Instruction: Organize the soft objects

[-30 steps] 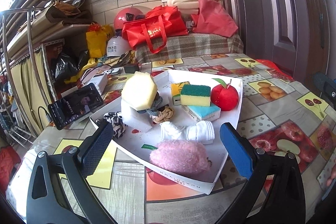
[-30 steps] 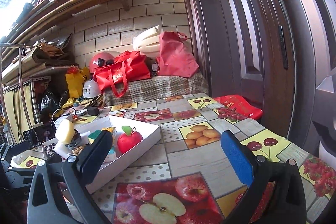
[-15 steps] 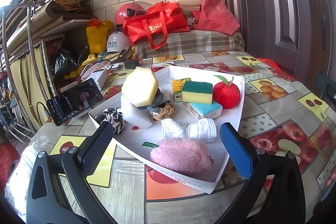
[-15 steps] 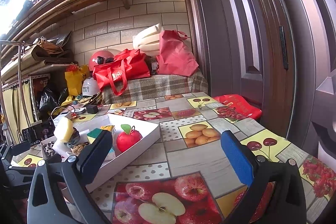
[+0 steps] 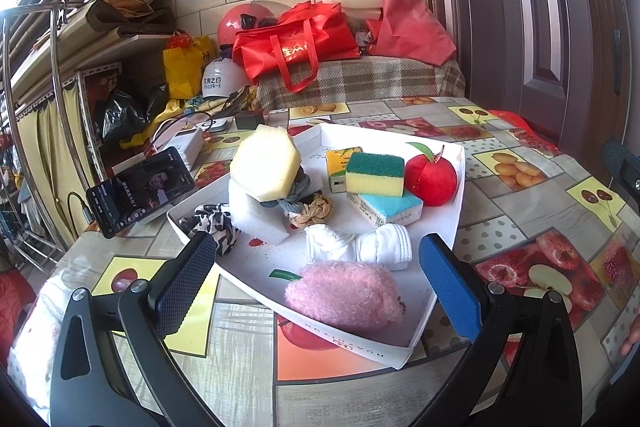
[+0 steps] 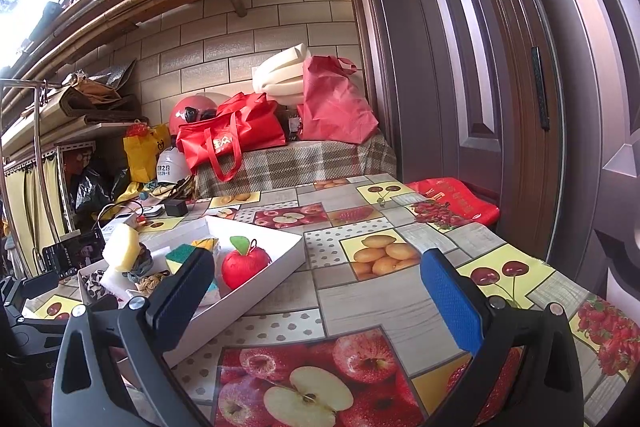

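Pink plush toy (image 5: 342,293) lies in the white tray (image 5: 456,227), just ahead of the left gripper (image 5: 316,281), whose jaws stand wide and empty. Best to come down straddling it and squeeze gently around its middle, clear of the tray wall. Right gripper (image 6: 320,295), also wide and empty, hovers over the tablecloth (image 6: 400,291).

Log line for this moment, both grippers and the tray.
left gripper: open, empty, facing pink plush | right gripper: open, empty, over tablecloth | white tray: plush, sponge, red apple inside
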{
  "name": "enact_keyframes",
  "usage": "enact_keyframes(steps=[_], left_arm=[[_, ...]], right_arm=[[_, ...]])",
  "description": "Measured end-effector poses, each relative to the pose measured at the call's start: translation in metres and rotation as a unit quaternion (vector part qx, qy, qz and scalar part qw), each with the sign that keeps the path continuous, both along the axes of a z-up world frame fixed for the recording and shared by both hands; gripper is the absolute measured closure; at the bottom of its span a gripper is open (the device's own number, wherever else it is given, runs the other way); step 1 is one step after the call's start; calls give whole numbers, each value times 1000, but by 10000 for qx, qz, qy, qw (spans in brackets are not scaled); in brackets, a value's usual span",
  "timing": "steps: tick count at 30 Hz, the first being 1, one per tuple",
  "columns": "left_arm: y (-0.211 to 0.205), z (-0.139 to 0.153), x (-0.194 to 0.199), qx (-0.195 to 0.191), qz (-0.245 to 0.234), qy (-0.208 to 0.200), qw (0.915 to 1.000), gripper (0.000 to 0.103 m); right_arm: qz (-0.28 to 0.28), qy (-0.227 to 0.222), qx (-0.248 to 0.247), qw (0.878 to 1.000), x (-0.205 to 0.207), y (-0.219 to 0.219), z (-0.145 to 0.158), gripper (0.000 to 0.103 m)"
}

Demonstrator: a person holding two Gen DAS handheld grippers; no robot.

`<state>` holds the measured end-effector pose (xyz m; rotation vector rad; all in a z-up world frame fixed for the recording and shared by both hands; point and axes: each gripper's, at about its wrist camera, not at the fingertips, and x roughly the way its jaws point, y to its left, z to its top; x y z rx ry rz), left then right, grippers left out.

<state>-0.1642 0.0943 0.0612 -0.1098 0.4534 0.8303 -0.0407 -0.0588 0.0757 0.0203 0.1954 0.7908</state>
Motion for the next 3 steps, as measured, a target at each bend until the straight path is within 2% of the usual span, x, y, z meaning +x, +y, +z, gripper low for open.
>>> enact_keyframes(steps=[3], left_arm=[[-1, -1, 0, -15, -17, -1, 10000, 1]], right_arm=[[0, 1, 5, 10000, 0, 0, 0, 0]])
